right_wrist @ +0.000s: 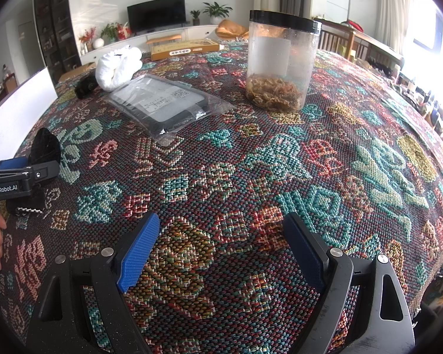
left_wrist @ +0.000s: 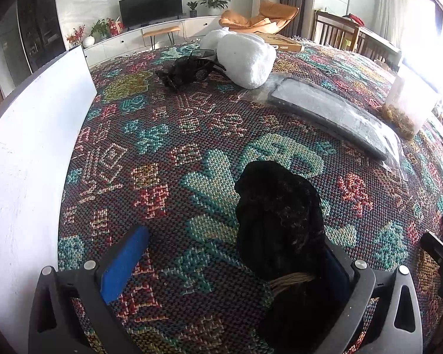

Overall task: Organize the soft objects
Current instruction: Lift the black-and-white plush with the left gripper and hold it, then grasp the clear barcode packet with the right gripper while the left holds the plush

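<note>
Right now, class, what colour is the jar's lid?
Black: the jar's lid shows best in the right wrist view.

Far across the room a dark television (right_wrist: 156, 13) stands on a long white cabinet (right_wrist: 162, 34) against a pale wall, with bright curtained windows (right_wrist: 428, 38) at the right.

Count: white plush bundle (right_wrist: 118, 66) one; black soft items two (left_wrist: 279, 218) (left_wrist: 186, 72); jar (right_wrist: 282, 59) one; bagged flat pack (right_wrist: 165, 104) one; flat box (right_wrist: 184, 48) one.

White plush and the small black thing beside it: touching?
Cannot tell. In the left wrist view the white plush overlaps the black item; the right wrist view shows them close too, but neither shows contact or gap plainly.
</note>
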Motion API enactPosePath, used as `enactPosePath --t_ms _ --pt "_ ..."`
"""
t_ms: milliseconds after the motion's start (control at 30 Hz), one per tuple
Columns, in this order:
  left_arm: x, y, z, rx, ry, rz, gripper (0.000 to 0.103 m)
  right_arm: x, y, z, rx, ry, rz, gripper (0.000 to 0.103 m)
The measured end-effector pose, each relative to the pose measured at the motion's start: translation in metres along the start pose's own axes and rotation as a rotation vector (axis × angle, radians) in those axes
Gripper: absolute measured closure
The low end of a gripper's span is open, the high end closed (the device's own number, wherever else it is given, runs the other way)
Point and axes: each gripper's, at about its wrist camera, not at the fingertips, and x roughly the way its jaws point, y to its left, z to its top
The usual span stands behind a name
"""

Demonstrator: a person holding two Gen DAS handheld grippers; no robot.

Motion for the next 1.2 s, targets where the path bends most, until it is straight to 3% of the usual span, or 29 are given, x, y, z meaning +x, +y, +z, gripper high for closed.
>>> enactPosePath --t_ms 100,167,267,400,567,700,833,900,1033,1200 --pt "0.000 -0.001 -0.001 -0.002 -0.001 0.001 0.000 -0.007 -0.011 0.003 0.050 -0.009 0.099 0.015" --pt "0.000 -0.001 -0.001 -0.002 -0.001 0.001 0.000 -0.020 -0.017 0.015 0.058 -0.071 0.158 0.016" --pt "0.000 0.000 -0.001 -0.003 -0.001 -0.001 0.000 -0.031 -0.001 0.055 -0.076 -0.136 0.184 0.016" --pt "0.000 -0.001 0.000 -0.004 -0.001 -0.001 0.000 0.001 0.039 0.114 -0.302 -0.051 0.206 0.016" --pt "0.000 -0.001 0.000 -0.005 -0.002 -0.002 0.000 0.075 0.069 0.158 -0.415 0.124 0.202 0.016" --pt "0.000 -0.001 0.000 -0.005 -0.002 -0.002 0.000 0.123 0.072 0.168 -0.415 0.278 0.236 0.016" --pt "0.000 -0.001 0.000 -0.005 -0.002 -0.001 0.000 0.141 0.063 0.177 -0.272 0.388 0.353 0.015" --pt "0.000 0.000 0.000 -0.005 -0.001 -0.002 0.000 0.142 0.068 0.177 -0.301 0.404 0.341 0.014" --pt "0.000 -0.001 0.000 -0.005 0.002 -0.003 0.000 0.135 0.090 0.160 -0.491 0.391 0.254 0.011" --pt "-0.016 0.006 0.001 -0.072 0.052 -0.061 0.000 0.114 0.077 0.147 -0.417 0.397 0.214 0.022"
